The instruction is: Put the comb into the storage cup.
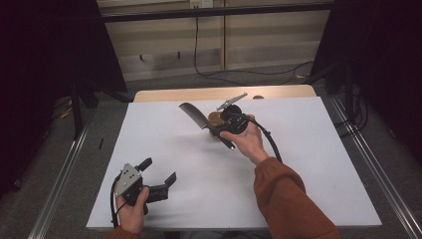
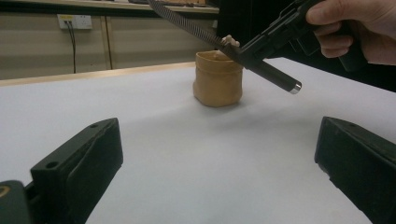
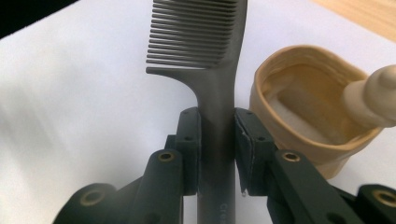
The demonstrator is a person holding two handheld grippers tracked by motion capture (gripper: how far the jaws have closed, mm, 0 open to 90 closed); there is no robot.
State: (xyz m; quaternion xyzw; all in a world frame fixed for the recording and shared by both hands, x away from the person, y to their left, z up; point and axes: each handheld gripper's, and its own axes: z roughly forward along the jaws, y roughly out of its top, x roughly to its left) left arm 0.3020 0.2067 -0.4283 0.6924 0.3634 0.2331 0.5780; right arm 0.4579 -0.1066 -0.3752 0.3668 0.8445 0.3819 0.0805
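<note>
The right gripper [image 3: 217, 140] clamps one dark grey comb [image 3: 205, 51] by its handle, held in the air just above one tan pouch [image 3: 303, 112] on the white table [image 1: 298, 189]. The left gripper [image 1: 160, 175], jaws spread wide and holding nothing, rests near the table's front edge.

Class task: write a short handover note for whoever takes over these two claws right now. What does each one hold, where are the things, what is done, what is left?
Right claw: shut on the handle of the dark grey plastic comb, held in the air beside the tan soft pouch.
Left claw: open, nothing in it, resting near the front-left edge of the white table.
The pouch stands upright and open, with a pale wooden piece sticking out.
Done: comb picked up.
Left: probably setting the comb into the pouch.
</note>
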